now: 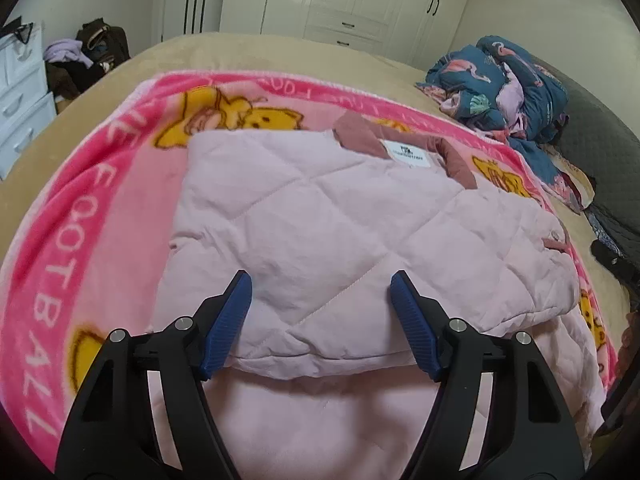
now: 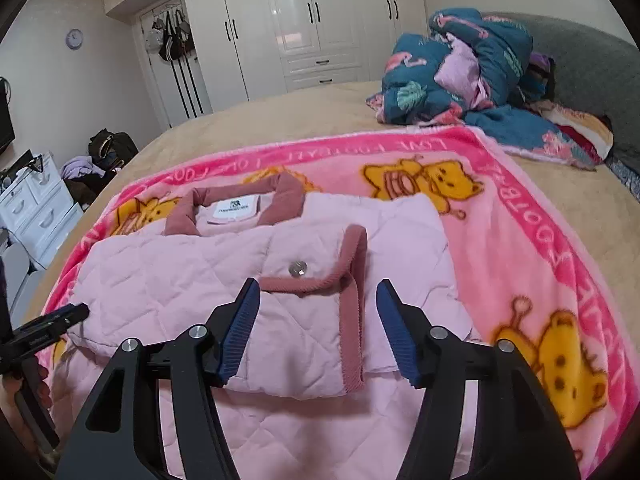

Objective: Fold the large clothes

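A pale pink quilted jacket (image 1: 320, 208) lies folded on a bright pink cartoon blanket (image 1: 100, 200) spread over the bed. Its dusty-rose collar (image 2: 288, 200) and white label face the far side. A rose-trimmed pocket flap with a snap (image 2: 297, 268) lies on top. My left gripper (image 1: 321, 276) is open; its blue pads straddle the near folded edge without pressing it. My right gripper (image 2: 318, 283) is open too, with the pocket end of the jacket (image 2: 180, 280) between its pads, untouched. The left gripper (image 2: 68, 314) shows at the left edge of the right wrist view.
A heap of blue flamingo-print bedding (image 2: 460, 80) lies at the far right against a grey headboard (image 2: 580, 60). White wardrobes (image 2: 300, 20) line the back wall. White drawers (image 2: 36, 208) and a pile of bags and clothes (image 2: 108, 148) stand left of the bed.
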`<state>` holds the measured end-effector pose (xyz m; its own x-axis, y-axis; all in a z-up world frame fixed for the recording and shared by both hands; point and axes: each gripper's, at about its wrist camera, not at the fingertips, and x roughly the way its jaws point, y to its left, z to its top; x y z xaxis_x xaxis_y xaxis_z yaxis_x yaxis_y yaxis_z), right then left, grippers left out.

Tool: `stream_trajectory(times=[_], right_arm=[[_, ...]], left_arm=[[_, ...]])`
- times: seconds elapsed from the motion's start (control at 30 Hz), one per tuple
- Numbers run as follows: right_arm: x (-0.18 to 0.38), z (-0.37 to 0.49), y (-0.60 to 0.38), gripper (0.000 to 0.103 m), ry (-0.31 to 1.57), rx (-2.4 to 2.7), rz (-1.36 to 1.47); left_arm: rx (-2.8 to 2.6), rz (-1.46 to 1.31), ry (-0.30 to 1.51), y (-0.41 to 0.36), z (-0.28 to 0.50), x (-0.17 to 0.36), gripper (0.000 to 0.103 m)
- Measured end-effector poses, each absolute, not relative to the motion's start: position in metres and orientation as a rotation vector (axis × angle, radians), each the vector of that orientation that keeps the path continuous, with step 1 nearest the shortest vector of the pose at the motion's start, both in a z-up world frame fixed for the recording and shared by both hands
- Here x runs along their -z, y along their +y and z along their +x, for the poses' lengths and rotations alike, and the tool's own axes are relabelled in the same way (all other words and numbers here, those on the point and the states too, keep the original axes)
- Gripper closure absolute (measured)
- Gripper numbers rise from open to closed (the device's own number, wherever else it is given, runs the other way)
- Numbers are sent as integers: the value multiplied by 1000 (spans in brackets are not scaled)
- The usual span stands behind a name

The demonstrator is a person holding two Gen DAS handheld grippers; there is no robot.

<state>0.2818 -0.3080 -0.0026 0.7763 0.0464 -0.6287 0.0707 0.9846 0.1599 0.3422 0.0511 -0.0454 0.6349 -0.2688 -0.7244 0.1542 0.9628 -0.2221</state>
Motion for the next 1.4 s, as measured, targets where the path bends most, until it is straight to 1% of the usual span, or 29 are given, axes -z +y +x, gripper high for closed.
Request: stream_trajectory(times=[0.13, 0.2, 0.33, 0.6, 0.73, 0.87, 1.07, 1.1, 1.17, 1.27, 1.3, 1.37, 1.4], right_arm=[[-5, 283, -291, 33, 679, -39, 139], [-6, 285, -277, 33, 687, -65, 103], [0, 300, -248, 28, 737, -134, 42], [36, 338, -198, 28, 884, -222, -43], [72, 359, -193, 22, 1026, -185, -49], [85, 365, -190, 21, 1034, -169, -45], [85, 358, -196, 20, 983, -173, -19], [82, 356, -196, 20, 974, -176, -12], [75, 349, -200, 20, 952, -189, 10], [66, 340, -211, 20, 928, -209, 85], [63, 338, -214, 20, 924, -213, 107], [57, 332, -218, 14, 917, -230, 145], [54, 330, -219, 9, 913, -236, 154]], left_arm=[[238, -152, 913, 50, 347, 61, 39], [236, -158, 929, 51, 348, 68, 39], [230, -137, 931, 48, 347, 73, 38], [227, -130, 938, 47, 347, 74, 38], [229, -121, 941, 45, 347, 75, 38], [230, -118, 945, 46, 347, 76, 38], [230, -116, 952, 46, 346, 72, 38], [233, -119, 959, 45, 347, 72, 37], [249, -130, 969, 46, 346, 67, 30], [253, -132, 973, 45, 345, 62, 26], [254, -129, 976, 44, 344, 61, 23], [256, -124, 976, 42, 343, 59, 21], [256, -120, 976, 41, 342, 58, 18]])
